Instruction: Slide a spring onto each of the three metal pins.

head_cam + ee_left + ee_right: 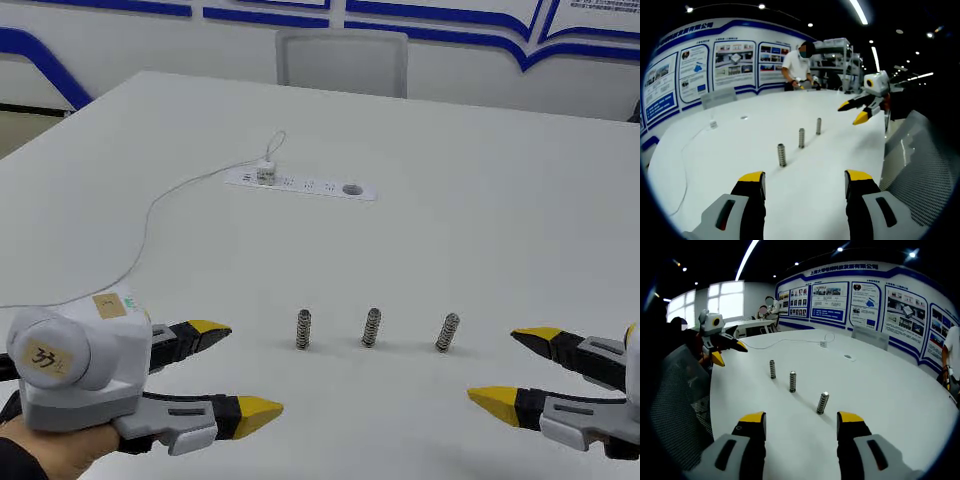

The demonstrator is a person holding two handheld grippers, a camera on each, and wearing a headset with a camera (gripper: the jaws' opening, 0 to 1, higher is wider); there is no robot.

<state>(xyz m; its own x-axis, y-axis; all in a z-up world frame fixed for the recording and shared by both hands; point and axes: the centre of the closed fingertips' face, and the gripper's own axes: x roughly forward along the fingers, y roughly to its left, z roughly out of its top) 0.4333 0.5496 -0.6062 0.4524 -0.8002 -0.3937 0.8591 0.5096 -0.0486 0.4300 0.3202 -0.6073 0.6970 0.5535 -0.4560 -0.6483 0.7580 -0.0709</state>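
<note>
— Three things to settle, biggest first. What carries it all?
— A white desk [480,150]. The work stands on its near part, just ahead of both claws.
— And the claws?
— The left claw [250,368] sits low on the left, the right claw [494,365] low on the right, both with yellow tips spread apart and nothing between them. The left gripper view catches the right claw [848,114] beyond the row, likewise spread.
— Where do the springs lie from them?
— Between the two, slightly farther out on the desk. Three in a row running left to right: left spring [303,328], middle spring [371,327], right spring [447,332]. The left spring is nearer the left claw, the right spring nearer the right claw, the middle one about even.
— Long axis?
— Upright, all three, standing off the desk and apart from each other. The right one looks a touch tilted in the head view; that may be the lens.
— The look?
— Grey metal coils, tight-wound, short. In the right gripper view the nearest carries a bright cap [825,394] on top, which I take for a pin end; the pins are otherwise hidden inside the coils.
— So what's left?
— Little, I judge: each spring seems seated already. Any further reach would come in level, pinching across an upright coil.
</note>
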